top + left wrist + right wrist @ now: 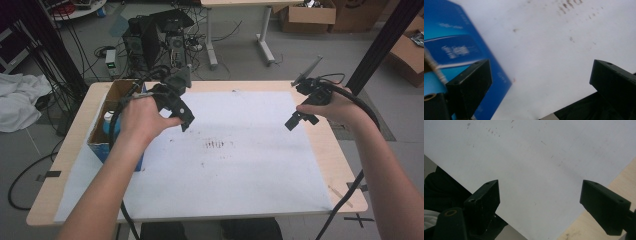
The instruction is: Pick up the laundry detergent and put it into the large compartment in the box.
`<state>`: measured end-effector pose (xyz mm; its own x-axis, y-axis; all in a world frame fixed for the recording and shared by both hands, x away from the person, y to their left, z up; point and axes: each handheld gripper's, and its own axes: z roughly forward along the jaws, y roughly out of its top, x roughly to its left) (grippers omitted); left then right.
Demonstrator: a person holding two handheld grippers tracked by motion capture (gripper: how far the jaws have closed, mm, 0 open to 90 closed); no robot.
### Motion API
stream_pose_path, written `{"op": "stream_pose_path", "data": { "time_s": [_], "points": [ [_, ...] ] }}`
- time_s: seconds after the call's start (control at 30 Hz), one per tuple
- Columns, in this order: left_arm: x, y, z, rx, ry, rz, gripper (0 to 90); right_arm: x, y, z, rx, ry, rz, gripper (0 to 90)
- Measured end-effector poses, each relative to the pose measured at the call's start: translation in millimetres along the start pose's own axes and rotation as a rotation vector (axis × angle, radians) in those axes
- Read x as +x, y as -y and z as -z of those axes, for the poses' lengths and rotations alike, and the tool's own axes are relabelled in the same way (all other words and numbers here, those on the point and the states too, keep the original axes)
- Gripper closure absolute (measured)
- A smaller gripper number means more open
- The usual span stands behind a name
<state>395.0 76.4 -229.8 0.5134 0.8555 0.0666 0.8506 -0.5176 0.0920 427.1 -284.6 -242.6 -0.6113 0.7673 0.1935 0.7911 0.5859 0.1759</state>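
Observation:
My left gripper hangs over the left part of the white sheet, just right of an open blue cardboard box. In the left gripper view its jaws stand wide apart with nothing between them, above the sheet, and the blue box lies to their left. My right gripper hovers near the sheet's right edge. The right gripper view has that gripper open over bare sheet, with nothing in it.
The sheet covers most of a light wooden table and carries brown stains near its middle. A white-capped bottle stands in the box. Behind the table are a computer tower, cables and cardboard boxes.

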Motion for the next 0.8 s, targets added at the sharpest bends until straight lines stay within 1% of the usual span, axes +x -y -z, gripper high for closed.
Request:
{"op": "stream_pose_path", "data": {
  "time_s": [0.03, 0.07, 0.1, 0.17, 0.27, 0.33, 0.43, 0.47, 0.57, 0.67, 0.8],
  "points": [
    [-4.5, -1.7, -4.9, 0.006, 0.006, -0.021, 3.5, -0.2, -0.1, -0.3, 0.002, 0.001, 0.002, 16.4],
    [-7.2, -2.5, -7.9, 0.007, 0.006, -0.03, 2.2, -0.2, -0.2, -0.8, 0.004, 0.0, 0.002, 16.3],
    [-7.2, -2.5, -7.9, 0.007, 0.006, -0.03, 1.9, -0.2, -0.3, -1.0, 0.004, -0.001, 0.001, 16.3],
    [-15.8, -5.5, -17.8, 0.01, 0.008, -0.061, 1.1, -0.2, -0.3, -1.8, 0.004, -0.002, -0.002, 16.3],
    [-23.8, -8.1, -28.2, 0.012, 0.023, -0.075, 0.3, -0.9, -0.4, -2.7, 0.005, -0.003, 0.0, 16.4],
    [-27.5, -9.6, -32.7, 0.02, 0.026, -0.094, 0.1, -1.1, -0.5, -2.7, 0.006, -0.002, -0.002, 16.3],
    [-33.2, -11.7, -39.4, 0.025, 0.029, -0.109, 0.1, -0.4, -0.7, -3.3, 0.008, -0.004, -0.002, 16.4],
    [-35.1, -12.0, -41.4, 0.024, 0.033, -0.107, 0.1, -0.3, -0.7, -3.5, 0.008, -0.004, -0.001, 16.3],
    [-37.7, -13.6, -45.3, 0.034, 0.023, -0.123, 0.1, -0.5, -0.6, -3.6, 0.009, -0.003, -0.004, 16.4],
    [-38.4, -14.2, -46.9, 0.037, 0.032, -0.121, 0.1, -1.4, -0.2, -4.0, 0.007, -0.003, -0.006, 16.3],
    [-38.1, -14.2, -47.9, 0.03, 0.031, -0.122, 0.1, -2.1, -0.1, -4.7, 0.01, -0.002, -0.012, 16.4]
  ]
}}
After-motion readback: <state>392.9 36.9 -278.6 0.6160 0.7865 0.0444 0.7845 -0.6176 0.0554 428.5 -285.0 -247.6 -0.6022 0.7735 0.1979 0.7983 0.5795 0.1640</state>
